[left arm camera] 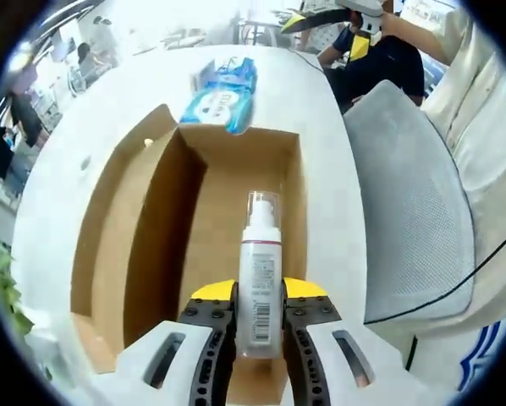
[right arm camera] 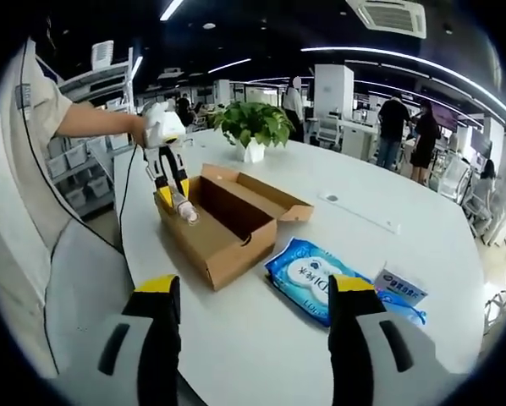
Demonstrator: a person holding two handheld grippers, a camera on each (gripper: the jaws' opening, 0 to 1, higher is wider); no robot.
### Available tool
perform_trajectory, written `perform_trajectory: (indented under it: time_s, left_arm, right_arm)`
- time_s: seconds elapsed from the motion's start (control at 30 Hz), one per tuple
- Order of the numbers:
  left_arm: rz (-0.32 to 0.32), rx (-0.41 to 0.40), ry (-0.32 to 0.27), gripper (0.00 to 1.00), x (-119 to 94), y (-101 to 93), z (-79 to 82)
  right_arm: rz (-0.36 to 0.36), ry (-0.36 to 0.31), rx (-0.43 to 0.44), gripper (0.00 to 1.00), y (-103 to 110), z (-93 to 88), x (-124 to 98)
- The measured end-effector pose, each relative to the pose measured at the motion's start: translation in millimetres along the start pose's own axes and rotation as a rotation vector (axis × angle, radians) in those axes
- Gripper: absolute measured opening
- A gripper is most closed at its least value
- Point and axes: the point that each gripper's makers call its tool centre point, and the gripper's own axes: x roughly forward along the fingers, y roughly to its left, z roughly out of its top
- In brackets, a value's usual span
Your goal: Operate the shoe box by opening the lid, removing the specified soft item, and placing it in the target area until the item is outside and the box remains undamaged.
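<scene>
Left gripper view looks down into the open brown cardboard shoe box point(left arm camera: 228, 220), where the left gripper point(left arm camera: 259, 317) has its yellow-tipped jaws closed against the sides of a white pump bottle with a clear cap point(left arm camera: 258, 271), held over the box's interior. Beyond the far end of the box lies a blue soft pack of wipes point(left arm camera: 222, 95) on the white table point(left arm camera: 321, 152). Right gripper view shows the right gripper point(right arm camera: 253, 292) with jaws spread wide and holding nothing, low over the table, the wipes pack just ahead between its fingertips, the box further ahead left beside a potted green plant point(right arm camera: 253, 127).
</scene>
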Motion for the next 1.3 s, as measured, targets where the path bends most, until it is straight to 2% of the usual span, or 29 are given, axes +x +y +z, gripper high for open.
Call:
perform_trajectory:
  time_s: [0.43,0.7,0.97,1.3]
  left_arm:
    - [-0.017,0.093,-0.084,0.17,-5.0,-17.9,39.4]
    - [-0.017,0.147,-0.123,0.17,-8.1,-24.1,60.6]
    - [-0.037,0.185,-0.17,0.17,-10.1,-36.6,83.2]
    - [-0.079,0.219,-0.222,0.17,-10.3,-50.7,103.4]
  right_arm:
    - [0.055,-0.021,-0.018,0.63,21.0,8.6,13.2]
    - [0.097,-0.062,-0.038,0.52,33.9,19.7,17.7]
    - [0.13,-0.072,-0.051,0.48,45.7,24.3,22.9]
    - [0.187,-0.075,-0.078,0.41,65.5,28.4,30.4]
